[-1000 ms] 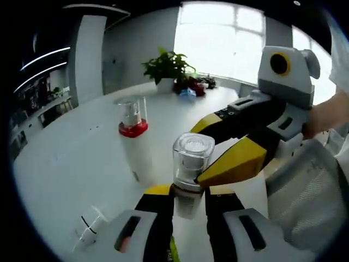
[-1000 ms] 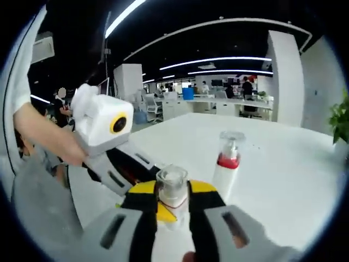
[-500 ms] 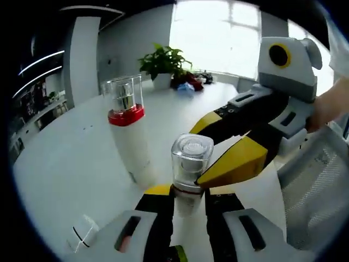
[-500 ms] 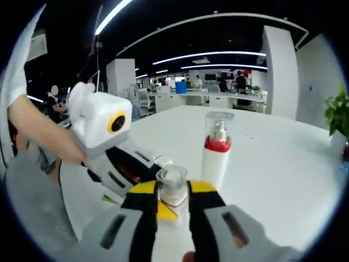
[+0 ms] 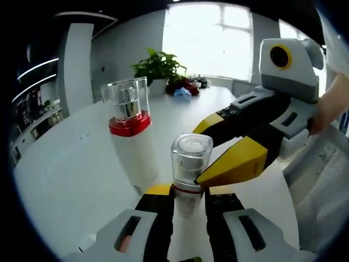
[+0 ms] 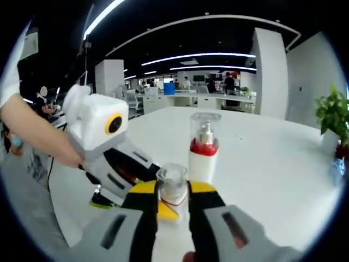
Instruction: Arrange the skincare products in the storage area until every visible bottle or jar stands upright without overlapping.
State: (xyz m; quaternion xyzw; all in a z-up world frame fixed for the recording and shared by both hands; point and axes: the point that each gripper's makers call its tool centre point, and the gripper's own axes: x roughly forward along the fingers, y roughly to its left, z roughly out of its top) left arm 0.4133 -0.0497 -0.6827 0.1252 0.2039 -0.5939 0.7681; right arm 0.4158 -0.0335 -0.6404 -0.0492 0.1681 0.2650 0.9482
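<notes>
On the counter (image 5: 65,180), bare room left of the red-collared pump bottle (image 5: 131,147); both tongs (image 5: 188,199) (image 6: 173,204) pinch one clear-capped bottle (image 5: 190,164) just beside it.

No legible text (bottles' labels unreadable)

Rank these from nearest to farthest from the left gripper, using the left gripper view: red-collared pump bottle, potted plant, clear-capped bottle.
1. Clear-capped bottle, between the left gripper jaws.
2. Red-collared pump bottle, upright just beyond, left.
3. Potted plant, far across the table.
</notes>
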